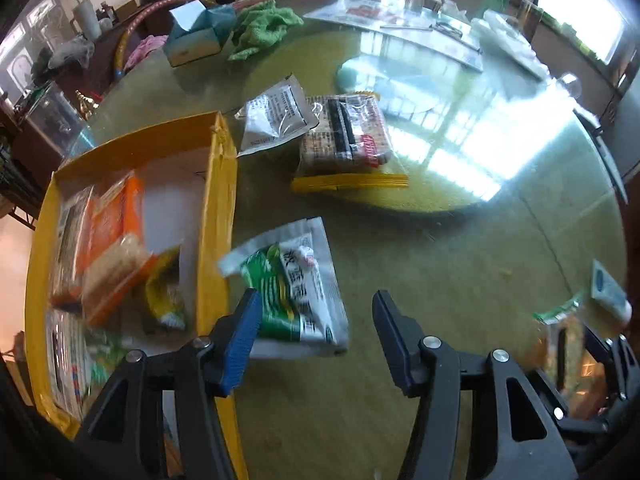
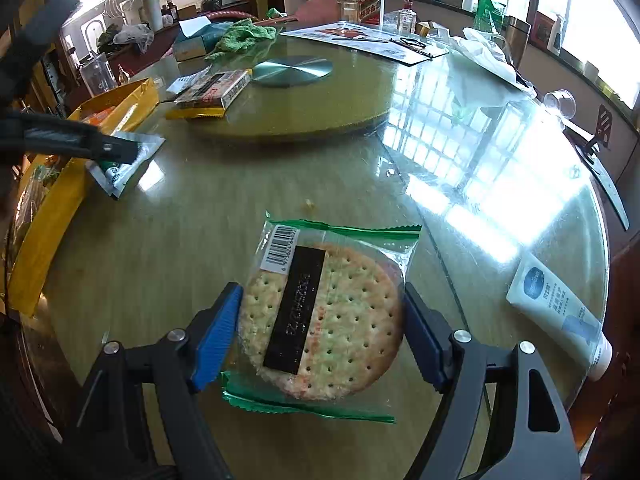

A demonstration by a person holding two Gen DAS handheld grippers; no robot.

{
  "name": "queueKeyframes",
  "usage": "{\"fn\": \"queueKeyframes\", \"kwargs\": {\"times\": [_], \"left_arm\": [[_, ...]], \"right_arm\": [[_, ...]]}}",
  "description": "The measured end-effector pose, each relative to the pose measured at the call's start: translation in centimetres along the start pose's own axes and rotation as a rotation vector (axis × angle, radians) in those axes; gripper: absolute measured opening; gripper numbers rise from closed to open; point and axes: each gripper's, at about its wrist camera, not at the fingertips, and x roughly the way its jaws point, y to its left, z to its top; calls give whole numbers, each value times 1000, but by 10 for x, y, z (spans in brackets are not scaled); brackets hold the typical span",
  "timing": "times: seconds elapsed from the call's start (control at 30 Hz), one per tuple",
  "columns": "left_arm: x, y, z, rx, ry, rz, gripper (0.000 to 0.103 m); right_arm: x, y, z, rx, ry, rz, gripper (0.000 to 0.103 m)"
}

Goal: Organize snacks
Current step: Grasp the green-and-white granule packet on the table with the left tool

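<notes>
A yellow box (image 1: 218, 200) at the left holds several snack packets. A green and white snack packet (image 1: 296, 292) hangs blurred just outside the box's right wall, between the jaws of my left gripper (image 1: 316, 296). It overlaps the left finger, and a gap shows before the right one, so the gripper is open. In the right wrist view the left gripper (image 2: 120, 148) sits on that packet (image 2: 120, 168) beside the box (image 2: 48, 216). My right gripper (image 2: 320, 288) is shut on a round cracker packet (image 2: 324, 320) with green seams, both pads against its sides. A silver packet (image 1: 276, 116) and a biscuit pack (image 1: 344, 136) lie farther out.
The glass-topped round table has a raised turntable with a metal disc (image 2: 292, 68) at its centre. A white lotion tube (image 2: 560, 312) lies near the right edge. A tissue box (image 1: 196, 36), green cloth (image 1: 264, 28), bottles (image 2: 370, 2) and papers crowd the far side.
</notes>
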Motion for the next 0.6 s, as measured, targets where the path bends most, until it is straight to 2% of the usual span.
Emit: {"fn": "queueKeyframes", "kwargs": {"times": [0.1, 0.17, 0.2, 0.23, 0.27, 0.33, 0.47, 0.57, 0.6], "left_arm": [[13, -3, 3, 36, 50, 18, 49], [15, -3, 2, 54, 47, 24, 48], [14, -1, 1, 54, 41, 25, 43], [13, 0, 0, 42, 36, 31, 29], [14, 1, 0, 32, 36, 18, 28], [9, 3, -7, 32, 29, -26, 15], [-5, -2, -29, 23, 31, -152, 0], [-13, -9, -55, 14, 59, -300, 0], [-18, -9, -61, 8, 43, -318, 0]], "right_arm": [[0, 0, 0, -2, 0, 1, 78], [0, 1, 0, -1, 1, 2, 78], [0, 1, 0, -2, 2, 2, 78], [0, 1, 0, -2, 2, 2, 78], [0, 1, 0, -2, 2, 1, 78], [0, 1, 0, -2, 2, 2, 78], [0, 2, 0, -1, 2, -1, 78], [0, 1, 0, -2, 1, -1, 78], [0, 2, 0, 0, 2, -2, 78]]}}
